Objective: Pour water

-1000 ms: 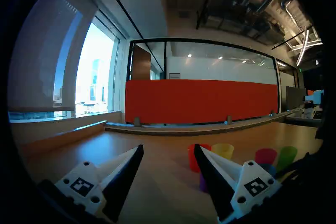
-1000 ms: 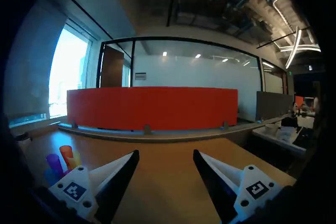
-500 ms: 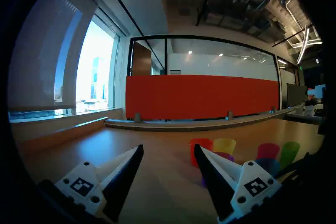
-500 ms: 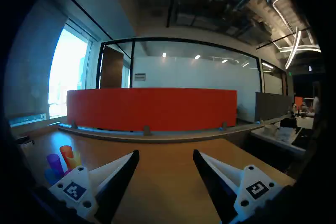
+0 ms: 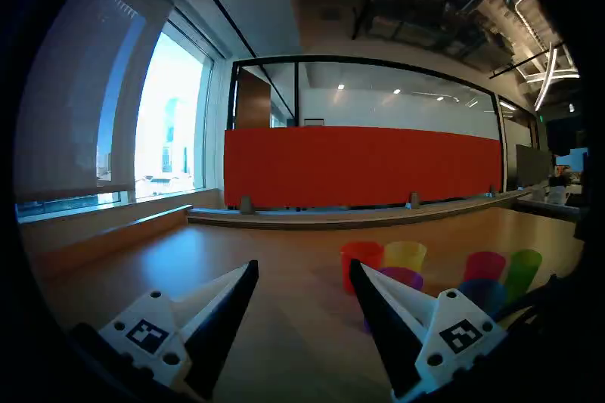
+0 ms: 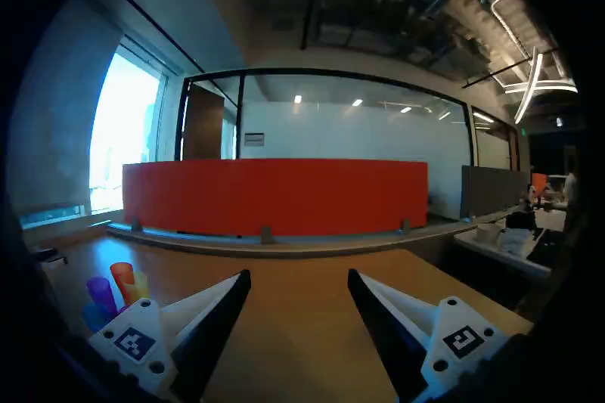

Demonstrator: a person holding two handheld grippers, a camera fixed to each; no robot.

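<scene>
Left gripper point(image 5: 302, 263) & right gripper point(image 6: 298, 273): fingers apart, empty, over wooden table point(image 5: 302, 342). Left gripper view: cups point(image 5: 404, 254) by its right finger, incl. pink cup point(image 5: 484, 265), green cup point(image 5: 524, 267). Right gripper view: cluster far left, partly hidden.

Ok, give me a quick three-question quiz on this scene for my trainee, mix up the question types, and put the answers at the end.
1. True or false: the left hand-held gripper is open.
2. In the right gripper view, where do the cups stand relative to the right hand-held gripper? A) left of its fingers B) between its fingers C) right of its fingers
3. Fill in: in the left gripper view, the cup farthest right is coloured ____.
Key: 1 true; 2 A; 3 green.
</scene>
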